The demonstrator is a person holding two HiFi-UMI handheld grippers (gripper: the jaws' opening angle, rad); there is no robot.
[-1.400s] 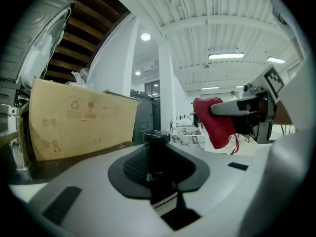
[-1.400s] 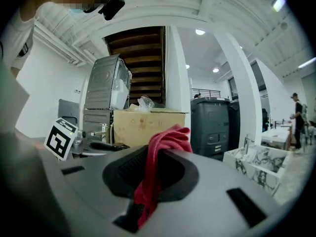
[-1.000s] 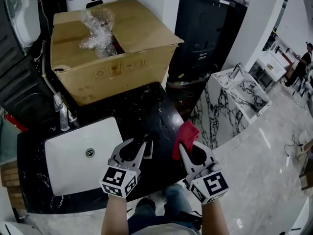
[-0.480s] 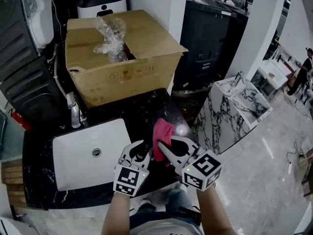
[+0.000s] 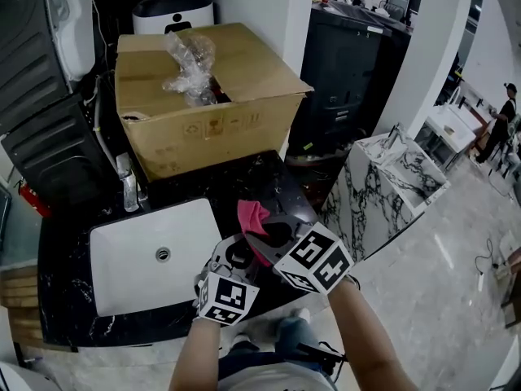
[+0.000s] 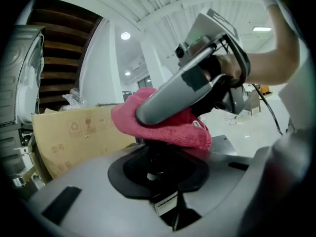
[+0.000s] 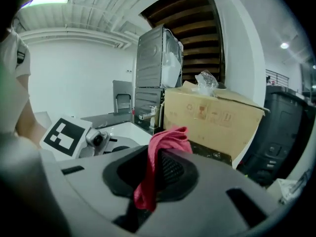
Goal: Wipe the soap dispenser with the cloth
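Observation:
My left gripper [image 5: 236, 257] hovers over the black counter's front edge, shut on a small dark soap dispenser [image 6: 156, 158] with a white label; in the head view the dispenser is mostly hidden. My right gripper [image 5: 255, 236] reaches in from the right, shut on a red cloth [image 5: 251, 215]. In the left gripper view the cloth [image 6: 170, 130] lies on top of the dispenser, with a right finger [image 6: 180, 92] pressing over it. The right gripper view shows the cloth [image 7: 159, 154] pinched between the jaws and hanging down, and the left gripper's marker cube [image 7: 64, 132] at left.
A white sink basin [image 5: 134, 261] with a metal faucet [image 5: 128, 187] is set in the black counter [image 5: 252, 177] at left. A large cardboard box [image 5: 207, 104] with crumpled plastic stands behind. A marbled pedestal [image 5: 395, 177] stands to the right on the pale floor.
The right gripper has swung left with the red cloth, from beside the left gripper to over its jaws, and has rolled. The left gripper has rolled and barely shifted.

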